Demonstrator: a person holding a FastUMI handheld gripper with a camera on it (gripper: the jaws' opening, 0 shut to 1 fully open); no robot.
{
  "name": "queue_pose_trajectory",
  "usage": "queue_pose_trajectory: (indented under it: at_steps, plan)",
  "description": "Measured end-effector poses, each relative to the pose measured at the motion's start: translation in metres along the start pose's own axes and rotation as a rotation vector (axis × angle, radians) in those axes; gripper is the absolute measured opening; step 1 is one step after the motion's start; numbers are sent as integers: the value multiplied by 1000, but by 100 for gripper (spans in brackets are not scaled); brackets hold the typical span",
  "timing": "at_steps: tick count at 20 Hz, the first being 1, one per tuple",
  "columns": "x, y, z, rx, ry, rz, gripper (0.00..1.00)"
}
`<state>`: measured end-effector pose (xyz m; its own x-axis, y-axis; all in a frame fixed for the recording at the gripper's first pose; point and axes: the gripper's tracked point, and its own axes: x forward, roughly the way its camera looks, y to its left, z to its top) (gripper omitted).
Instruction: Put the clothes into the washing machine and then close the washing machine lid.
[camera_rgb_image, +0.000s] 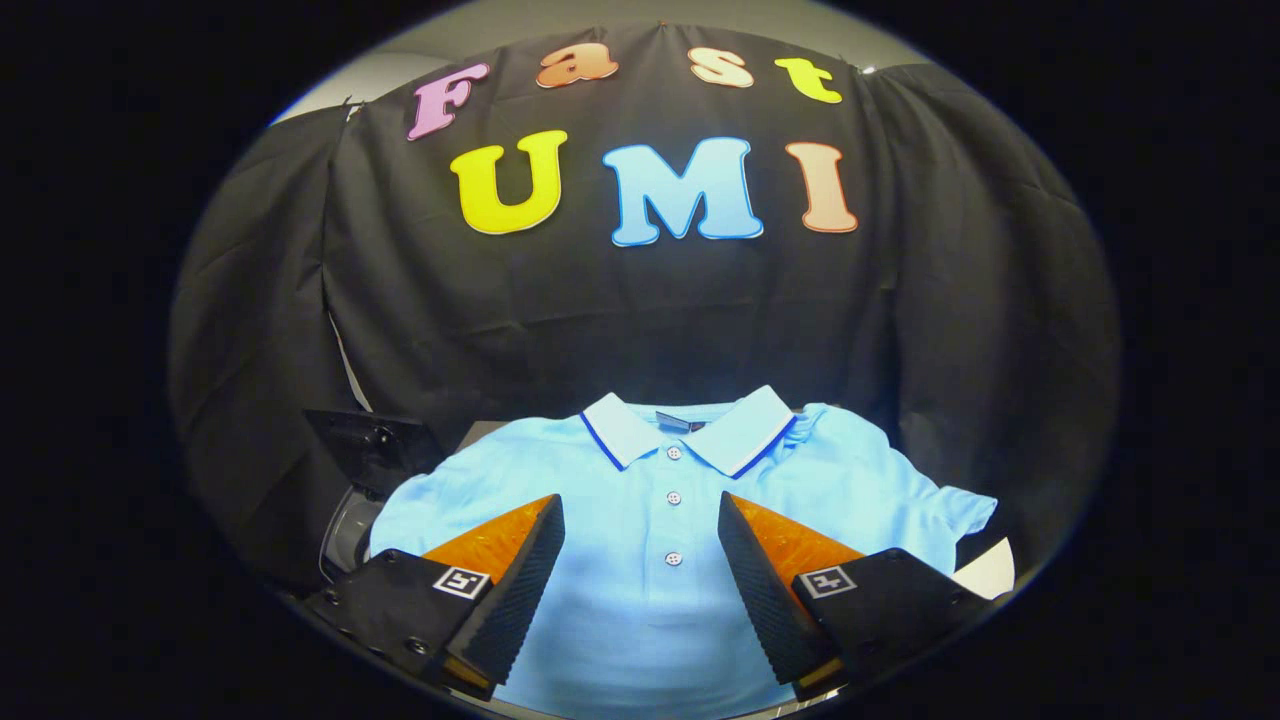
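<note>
My gripper (640, 510) sits in the lower middle of the frame with its fingers spread wide apart, holding nothing. Between them, and running on beyond them, lies a light blue polo shirt (660, 600), spread flat and face up. Its placket of small buttons (673, 497) runs straight down the gap between my two fingers, so the shirt's centre line is just about on my own. I cannot tell whether the fingertips touch the cloth or hang just above it.

The collar (690, 425), paler than the body and edged with a dark blue stripe, lies open at the far end of the shirt, just above the middle of the frame. One short sleeve reaches toward the lower left behind my left finger; the other spreads out to the right, past my right finger.

At the lower left, just beside the shirt's left sleeve, I see a dark raised lid (375, 445) and below it a curved grey rim (345, 535), which looks like the washing machine's opening. A small white patch (990, 572) shows at the lower right, past the right sleeve.
</note>
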<state>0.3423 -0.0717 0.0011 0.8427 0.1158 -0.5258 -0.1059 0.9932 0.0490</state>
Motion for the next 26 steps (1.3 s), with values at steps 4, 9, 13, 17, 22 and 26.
queue_pose_trajectory:
  at_steps: [4,9,13,17,22,26]
  plan:
    - [18,-4,-5,-2,62,3,96]
    - [32,-2,-19,-22,143,21,96]
    - [34,1,-25,-73,155,26,97]
    - [32,4,-24,-71,147,46,73]
    - [29,12,-22,-68,125,76,14]
    - [27,14,-19,-58,88,102,2]
